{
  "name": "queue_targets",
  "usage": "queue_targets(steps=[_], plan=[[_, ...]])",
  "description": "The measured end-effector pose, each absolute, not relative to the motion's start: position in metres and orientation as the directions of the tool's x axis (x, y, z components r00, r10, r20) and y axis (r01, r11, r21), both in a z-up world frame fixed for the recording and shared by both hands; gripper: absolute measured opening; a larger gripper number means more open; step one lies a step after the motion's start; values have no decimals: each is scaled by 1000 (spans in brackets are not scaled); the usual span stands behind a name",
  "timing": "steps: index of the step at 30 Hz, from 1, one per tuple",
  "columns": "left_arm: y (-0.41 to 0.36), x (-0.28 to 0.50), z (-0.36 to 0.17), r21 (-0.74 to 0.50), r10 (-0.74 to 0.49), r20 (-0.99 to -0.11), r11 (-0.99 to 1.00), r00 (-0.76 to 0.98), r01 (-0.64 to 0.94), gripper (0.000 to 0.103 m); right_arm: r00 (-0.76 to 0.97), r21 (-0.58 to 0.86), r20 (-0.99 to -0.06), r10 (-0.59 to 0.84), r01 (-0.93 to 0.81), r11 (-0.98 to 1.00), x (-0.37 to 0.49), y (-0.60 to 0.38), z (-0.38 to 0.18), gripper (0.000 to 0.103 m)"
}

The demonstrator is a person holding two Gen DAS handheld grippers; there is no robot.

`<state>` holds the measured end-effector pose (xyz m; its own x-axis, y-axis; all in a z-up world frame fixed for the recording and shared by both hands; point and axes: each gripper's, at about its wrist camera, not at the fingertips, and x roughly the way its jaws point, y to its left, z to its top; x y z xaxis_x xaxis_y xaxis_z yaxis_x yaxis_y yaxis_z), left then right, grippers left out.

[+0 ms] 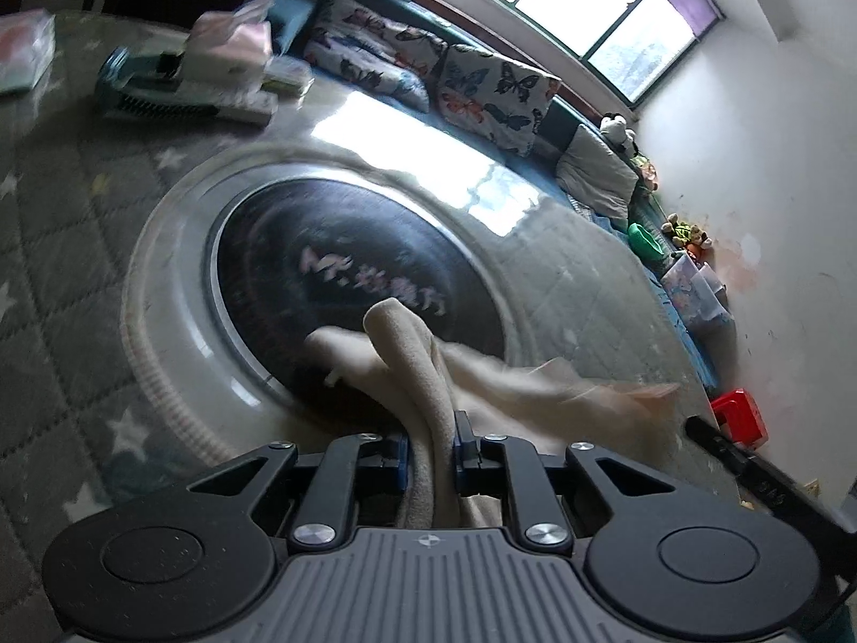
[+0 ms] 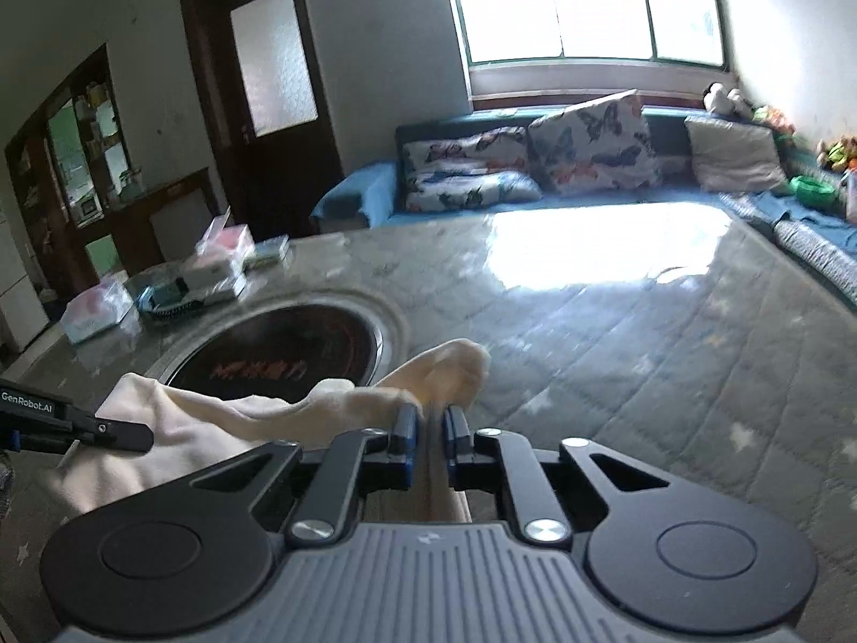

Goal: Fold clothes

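Over the table (image 2: 616,321), each hand-held gripper — left (image 1: 431,442), right (image 2: 430,431) — pinches bunched cream cloth (image 2: 225,418).

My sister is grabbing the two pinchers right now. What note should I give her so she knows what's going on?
Left gripper: shut on the cream cloth, a bunched fold poking up between its fingers.
Right gripper: shut on another part of the same cloth.
The cloth hangs between both, lifted over the quilted table beside the round dark hotplate.
Done: both ends gripped.
Left: no tidy fold shows yet; lay it flat and fold it.
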<state>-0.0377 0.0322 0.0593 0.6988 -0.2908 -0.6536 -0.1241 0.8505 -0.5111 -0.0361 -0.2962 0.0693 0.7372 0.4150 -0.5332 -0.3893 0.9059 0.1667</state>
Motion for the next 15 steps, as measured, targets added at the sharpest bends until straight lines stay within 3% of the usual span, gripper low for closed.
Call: queue_targets(steps=[6, 11, 15], plan=[[17, -29, 64, -476, -269, -660, 872, 701, -113, 16, 752, 174, -537, 383, -346, 922, -29, -324, 84, 1], [27, -31, 52, -473, -250, -690, 866, 679, -161, 16, 716, 180, -578, 390, -354, 918, -29, -328, 65, 9], [34, -31, 44, -476, -249, -706, 860, 663, -184, 16, 677, 205, -616, 403, -357, 911, -24, -322, 44, 33]])
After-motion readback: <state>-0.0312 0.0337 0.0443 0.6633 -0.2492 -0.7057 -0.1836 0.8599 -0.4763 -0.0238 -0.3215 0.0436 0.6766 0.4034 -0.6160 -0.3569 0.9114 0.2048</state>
